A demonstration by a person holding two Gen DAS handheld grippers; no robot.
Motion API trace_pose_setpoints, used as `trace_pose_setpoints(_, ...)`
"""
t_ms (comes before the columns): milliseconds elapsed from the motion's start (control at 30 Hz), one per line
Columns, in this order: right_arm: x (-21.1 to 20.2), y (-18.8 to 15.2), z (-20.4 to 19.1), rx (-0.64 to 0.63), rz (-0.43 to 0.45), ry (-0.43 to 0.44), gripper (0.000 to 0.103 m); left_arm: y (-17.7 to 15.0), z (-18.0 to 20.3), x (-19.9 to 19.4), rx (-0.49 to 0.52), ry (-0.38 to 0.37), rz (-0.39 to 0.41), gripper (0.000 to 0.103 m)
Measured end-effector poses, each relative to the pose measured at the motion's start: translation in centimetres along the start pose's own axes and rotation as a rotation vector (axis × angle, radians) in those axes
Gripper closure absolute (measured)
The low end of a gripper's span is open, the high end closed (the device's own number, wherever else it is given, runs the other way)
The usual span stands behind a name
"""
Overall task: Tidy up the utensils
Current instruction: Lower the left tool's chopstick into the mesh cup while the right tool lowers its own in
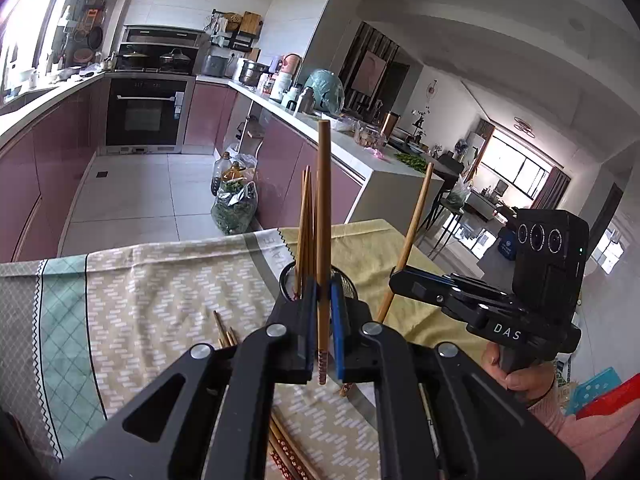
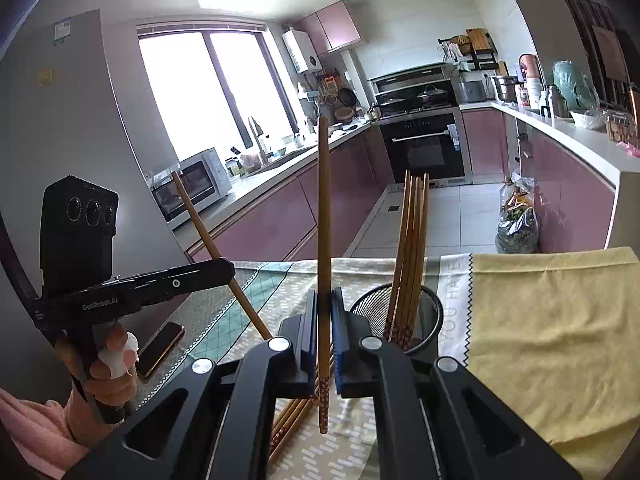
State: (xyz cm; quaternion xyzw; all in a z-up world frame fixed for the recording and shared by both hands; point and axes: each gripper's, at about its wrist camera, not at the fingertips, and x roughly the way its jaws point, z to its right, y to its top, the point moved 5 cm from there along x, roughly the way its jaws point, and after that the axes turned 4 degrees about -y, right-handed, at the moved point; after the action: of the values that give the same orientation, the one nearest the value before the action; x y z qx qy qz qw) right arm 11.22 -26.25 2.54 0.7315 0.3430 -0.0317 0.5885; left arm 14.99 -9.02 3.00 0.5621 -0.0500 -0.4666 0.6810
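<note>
In the left wrist view my left gripper (image 1: 323, 294) is shut on one wooden chopstick (image 1: 323, 208), held upright above the table. Behind it stands a black mesh cup (image 1: 285, 276) with several chopsticks in it. To the right, my right gripper (image 1: 396, 276) grips a second chopstick (image 1: 416, 224) that leans right. The right wrist view shows that gripper (image 2: 324, 308) shut on its upright chopstick (image 2: 324, 220), just left of the mesh cup (image 2: 434, 312). My left gripper (image 2: 231, 271) appears there at the left with its slanted chopstick (image 2: 200, 220). Loose chopsticks (image 2: 292, 420) lie on the cloth below.
A patterned tablecloth (image 1: 160, 300) and a yellow cloth (image 2: 552, 340) cover the table. A phone (image 2: 160, 348) lies near its left edge. More loose chopsticks (image 1: 226, 334) rest on the cloth. Beyond the table are kitchen cabinets, an oven and bags on the floor (image 1: 234, 204).
</note>
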Motion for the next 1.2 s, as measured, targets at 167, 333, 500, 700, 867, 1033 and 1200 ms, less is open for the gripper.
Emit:
trace_pose_setpoints(167, -0.5, 2.4, 0.5, -0.022, 0.050, -0.025, 0.097, 2.9, 0.8, 0.3, 0.025, 0.002, 0.045, 0.096)
trace_pose_setpoints(333, -0.9, 4.6, 1.2, -0.028, 0.099, -0.041, 0.097, 5.2, 1.7, 0.9, 0.050, 0.000, 0.073, 0.096)
trace_pose_setpoints(500, -0.3, 5.8, 1.8, -0.028, 0.110, -0.052, 0.097, 6.1, 2.2, 2.4, 0.078, 0.029, 0.062, 0.096)
trace_pose_setpoints(700, 1.3, 6.0, 2.5, -0.044, 0.103, -0.094, 0.097, 5.8, 2.7, 4.3, 0.135, 0.091, 0.011, 0.096)
trace_pose_setpoints(867, 2.6, 5.4, 3.0, -0.038, 0.070, -0.116, 0.097, 5.2, 3.1, 5.5, 0.173, 0.118, -0.044, 0.096)
trace_pose_setpoints(1033, 4.1, 4.5, 3.6, -0.023, -0.004, -0.125, 0.097, 4.2, 2.4, 7.4, 0.196, 0.152, -0.120, 0.096)
trace_pose_setpoints(1200, 5.9, 3.3, 4.3, -0.017, -0.105, -0.121, 0.097, 3.3, 1.6, 9.4, 0.200, 0.151, -0.198, 0.096)
